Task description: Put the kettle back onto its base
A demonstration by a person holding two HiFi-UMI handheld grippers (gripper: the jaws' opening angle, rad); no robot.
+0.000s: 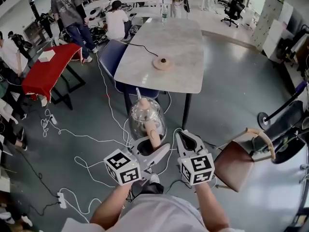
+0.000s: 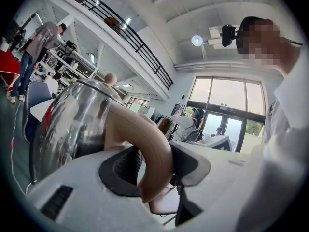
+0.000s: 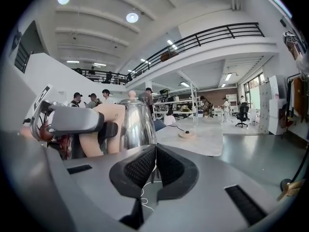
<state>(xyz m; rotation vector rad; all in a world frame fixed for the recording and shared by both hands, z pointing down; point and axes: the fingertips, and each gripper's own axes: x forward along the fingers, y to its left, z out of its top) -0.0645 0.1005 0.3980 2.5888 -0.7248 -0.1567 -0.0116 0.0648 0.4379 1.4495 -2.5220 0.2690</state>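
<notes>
Left hand-held gripper point(image 2: 154, 166): I have it clamped across the tan handle point(image 2: 145, 149) of the kettle point(image 2: 72, 129); both pads press on the handle.
Right hand-held gripper point(image 3: 155, 163): jaws together with nothing between them; it sits just beside the left one and apart from the kettle.
Kettle's place: it hangs in the air above the floor point(image 1: 231, 91), near me and short of the surface point(image 1: 183, 47).
Kettle's axis: its long axis is upright in the right gripper view, with the lid knob point(image 3: 132, 94) on top.
Kettle's facing: the handle is turned towards me, and the shiny body faces out towards the surface.
Base point(image 1: 162, 63): a round tan disc lying flat on the surface, well apart from the kettle; a dark cord point(image 1: 140, 47) runs from it to the surface's left edge.
Surface: pale, with rounded corners and dark legs; a blue chair point(image 1: 108, 57) stands at its left side.
Room: grey floor strewn with white cables point(image 1: 91, 139), a red table point(image 1: 48, 71) at the left, a brown chair point(image 1: 236, 166) at my right, people at benches beyond, and a railed balcony overhead.
</notes>
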